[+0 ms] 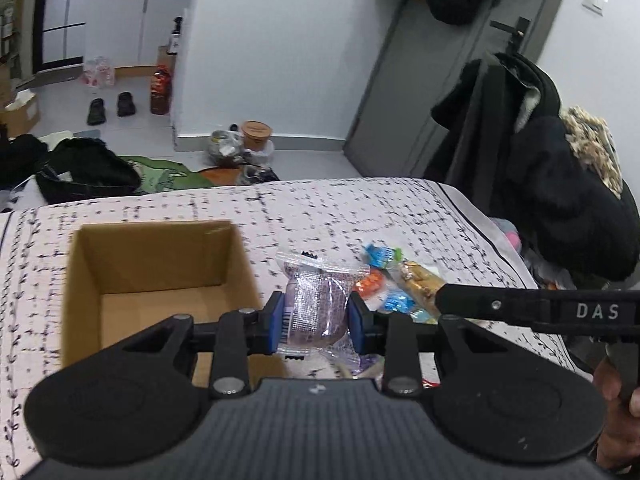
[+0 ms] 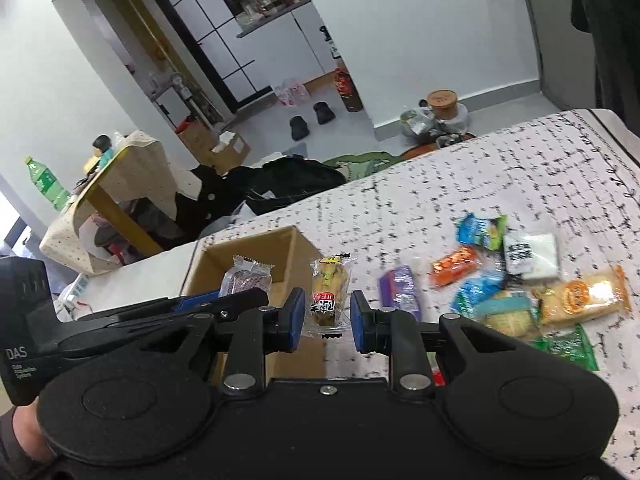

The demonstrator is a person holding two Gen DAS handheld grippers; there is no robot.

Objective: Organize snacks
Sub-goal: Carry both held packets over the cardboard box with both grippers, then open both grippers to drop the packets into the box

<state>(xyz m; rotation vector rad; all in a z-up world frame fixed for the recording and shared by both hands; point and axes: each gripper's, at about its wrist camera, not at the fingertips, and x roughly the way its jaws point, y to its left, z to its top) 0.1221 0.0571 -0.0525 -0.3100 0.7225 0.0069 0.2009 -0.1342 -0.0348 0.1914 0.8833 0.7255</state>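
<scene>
Holding a clear-wrapped purple snack (image 1: 316,304), the left gripper (image 1: 316,320) has its jaws clamped on the packet, just right of an open cardboard box (image 1: 160,276). Right gripper (image 2: 325,314): jaws clamped on a yellow snack packet (image 2: 327,296) with a red label, raised beside the same box. Loose snacks (image 2: 516,280), orange, blue, green and white, lie heaped on the patterned bed cover (image 2: 520,168) to the right. Black coats (image 1: 552,184) hang beyond the bed's corner.

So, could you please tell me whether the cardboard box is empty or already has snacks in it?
Empty as far as visible: the cardboard box shows only bare walls and floor in the left wrist view. Its near part is hidden.
</scene>
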